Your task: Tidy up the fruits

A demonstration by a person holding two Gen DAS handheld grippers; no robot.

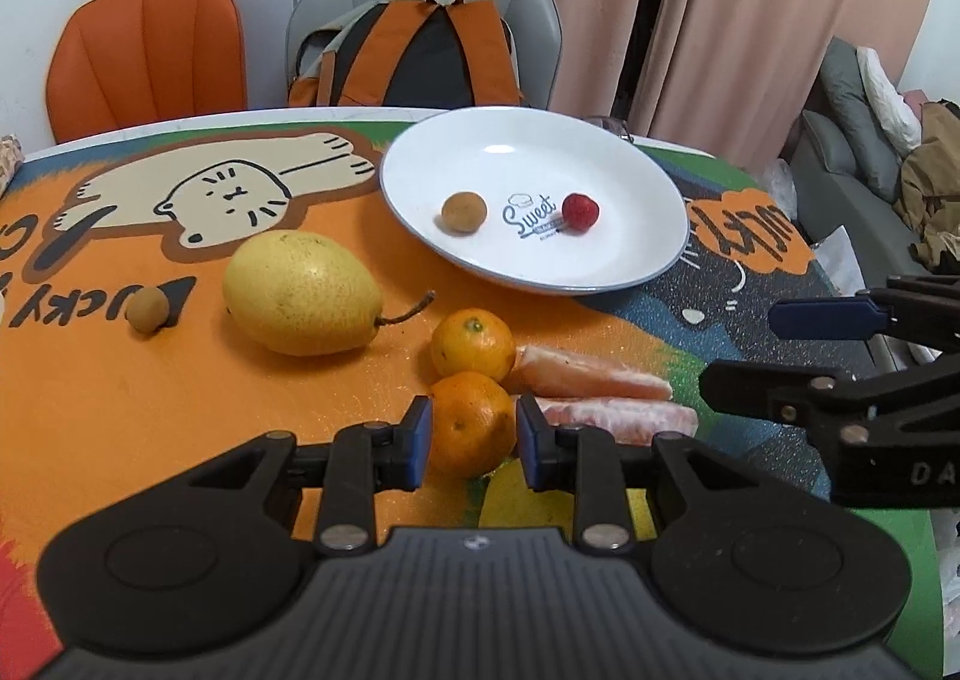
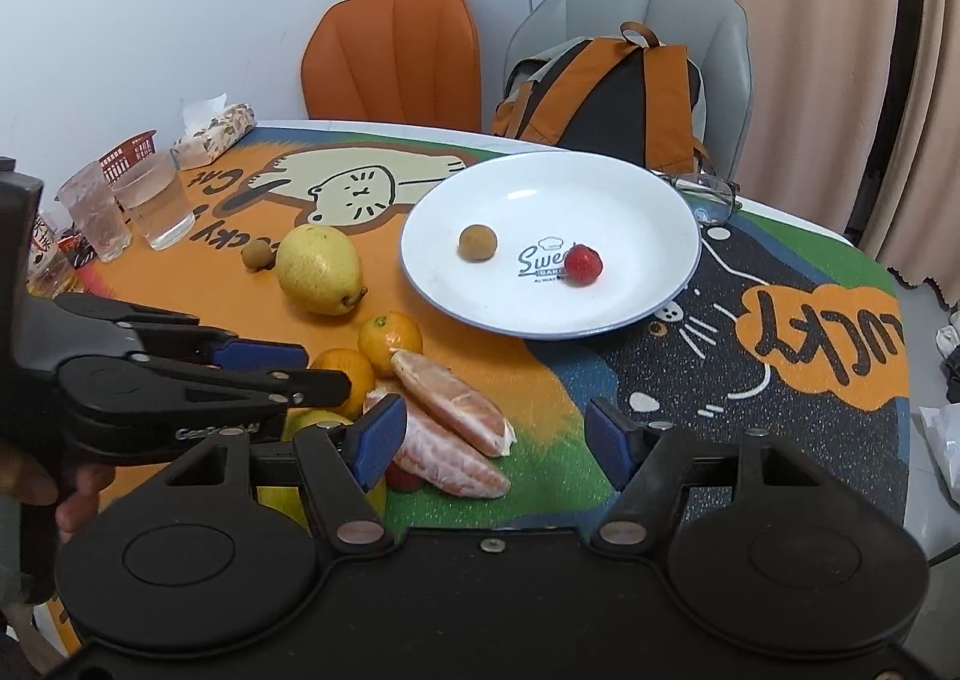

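Mandarin (image 1: 471, 421) sits squarely between the blue pads of the left gripper (image 1: 474, 434), which is closed on it down at the desk (image 1: 120, 410). Beside it, the right gripper (image 2: 492, 440) hangs half open and empty above the peeled segments (image 2: 450, 440) (so the left hand is the nearer one). Farther off and up to the right lies the plate (image 1: 630, 170), already holding a longan (image 1: 462, 211) and a red berry (image 1: 580, 211); the carry probably runs that way.

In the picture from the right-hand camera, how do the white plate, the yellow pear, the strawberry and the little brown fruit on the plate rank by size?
Largest to smallest, as they look:
1. white plate
2. yellow pear
3. brown fruit and strawberry: too alike to rank.
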